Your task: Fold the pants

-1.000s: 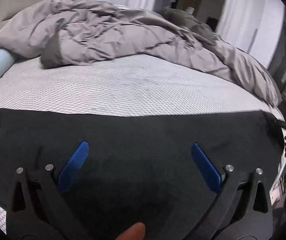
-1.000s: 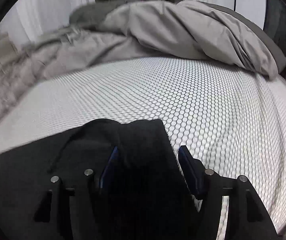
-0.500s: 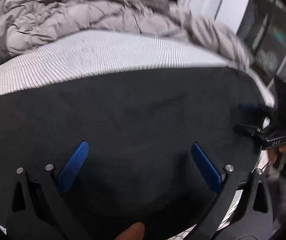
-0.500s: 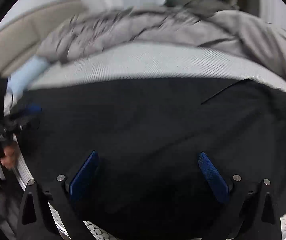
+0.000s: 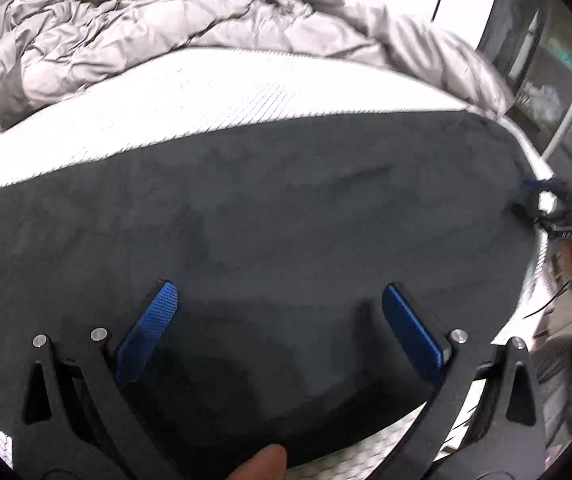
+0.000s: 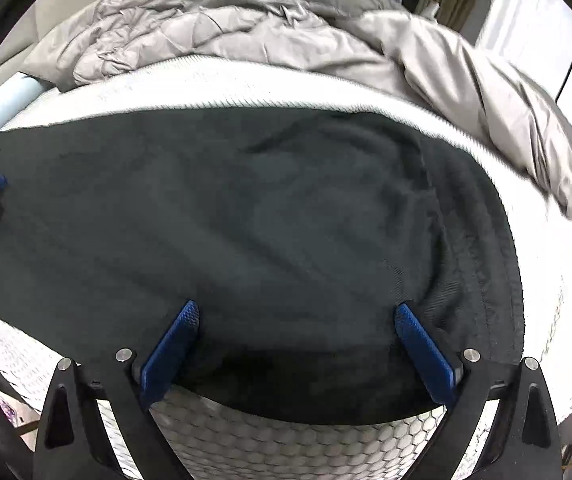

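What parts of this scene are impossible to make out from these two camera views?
- Pants: near edge hidden behind the left gripper, left wrist view.
- Right gripper: small and blurred at the picture's rim, same view.
- Shelves: contents blurred.
- Duvet: hides the bed's far end, right wrist view.
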`<state>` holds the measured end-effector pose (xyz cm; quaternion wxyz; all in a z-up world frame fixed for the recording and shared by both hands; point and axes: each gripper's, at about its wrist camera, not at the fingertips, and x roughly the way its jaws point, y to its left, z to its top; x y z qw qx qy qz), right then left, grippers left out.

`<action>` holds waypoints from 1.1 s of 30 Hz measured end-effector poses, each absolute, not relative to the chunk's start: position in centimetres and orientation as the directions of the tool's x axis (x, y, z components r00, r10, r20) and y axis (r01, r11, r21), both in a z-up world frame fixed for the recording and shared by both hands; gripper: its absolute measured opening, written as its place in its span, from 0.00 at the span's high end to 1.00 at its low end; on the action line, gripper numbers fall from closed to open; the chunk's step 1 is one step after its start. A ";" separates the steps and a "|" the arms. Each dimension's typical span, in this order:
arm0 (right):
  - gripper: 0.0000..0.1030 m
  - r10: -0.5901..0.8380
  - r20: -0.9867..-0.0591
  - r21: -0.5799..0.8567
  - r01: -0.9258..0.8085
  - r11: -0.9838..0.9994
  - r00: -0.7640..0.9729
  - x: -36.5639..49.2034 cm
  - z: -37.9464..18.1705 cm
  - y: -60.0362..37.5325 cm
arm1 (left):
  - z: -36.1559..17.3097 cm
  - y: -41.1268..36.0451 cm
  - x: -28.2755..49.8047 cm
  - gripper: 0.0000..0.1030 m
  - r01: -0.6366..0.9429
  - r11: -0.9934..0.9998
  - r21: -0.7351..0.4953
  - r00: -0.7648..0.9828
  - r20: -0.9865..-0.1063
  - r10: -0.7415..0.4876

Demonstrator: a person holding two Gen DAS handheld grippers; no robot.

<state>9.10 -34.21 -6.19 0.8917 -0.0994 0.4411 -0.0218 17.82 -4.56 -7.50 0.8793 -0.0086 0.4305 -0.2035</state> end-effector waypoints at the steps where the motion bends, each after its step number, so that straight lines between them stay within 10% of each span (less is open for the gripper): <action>1: 0.02 -0.071 -0.778 -0.151 -0.077 0.985 0.624 9.3 -5.8 -33.3 | -7.2 -5.0 18.0 0.01 0.359 0.912 -0.199 0.544 -0.749 -0.378; 10: 0.02 -0.012 -0.826 -0.135 -0.177 0.975 0.563 13.6 -9.8 -28.7 | -9.5 -11.2 20.8 0.01 0.436 0.890 -0.132 0.444 -0.829 -0.340; 18: 0.02 -0.457 -0.703 -0.418 0.203 0.886 0.546 13.0 -8.1 -38.8 | -9.7 -9.1 21.1 0.01 0.396 0.906 -0.148 0.455 -0.825 -0.334; 25: 0.02 -0.323 -0.708 -0.297 0.150 0.943 0.628 12.4 -4.5 -36.9 | -6.5 -7.3 21.4 0.01 0.386 0.883 -0.268 0.465 -0.770 -0.437; 33: 0.02 -0.047 -0.830 -0.099 -0.063 0.993 0.555 18.4 -7.1 -31.6 | -5.5 -10.9 24.8 0.01 0.414 0.900 -0.136 0.490 -0.800 -0.347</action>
